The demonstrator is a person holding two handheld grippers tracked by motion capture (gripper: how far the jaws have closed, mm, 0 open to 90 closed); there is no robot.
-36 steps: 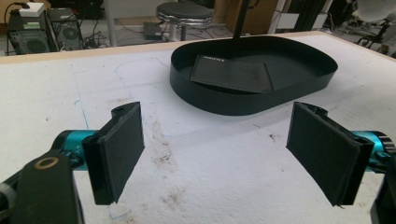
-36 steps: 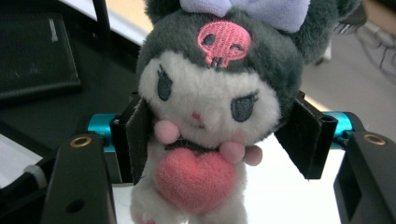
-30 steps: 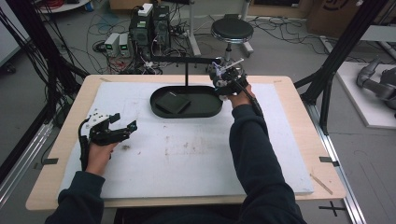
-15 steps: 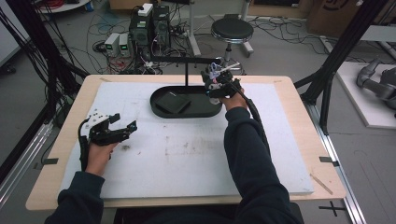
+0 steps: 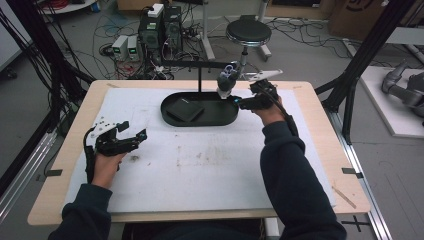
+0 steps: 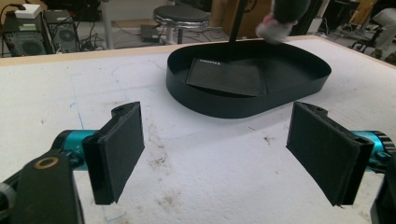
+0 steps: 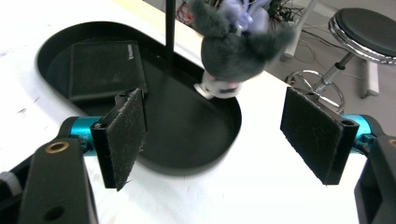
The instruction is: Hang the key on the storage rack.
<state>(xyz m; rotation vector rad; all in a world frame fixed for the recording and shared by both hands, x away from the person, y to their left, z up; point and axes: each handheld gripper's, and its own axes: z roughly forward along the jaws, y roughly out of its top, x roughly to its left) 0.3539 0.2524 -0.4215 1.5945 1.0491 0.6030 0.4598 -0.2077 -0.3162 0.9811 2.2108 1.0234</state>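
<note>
Right gripper (image 5: 239,103) backed off plush toy (image 5: 227,80) (jaws just opening), toy hanging over tray (image 5: 200,120)

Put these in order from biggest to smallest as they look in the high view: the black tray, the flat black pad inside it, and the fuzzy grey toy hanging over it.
1. Black tray, clearly the biggest.
2. Flat black pad, lying inside the tray.
3. Fuzzy grey toy, the smallest, though it hangs higher and nearer the camera, so its look may mislead a little.
</note>
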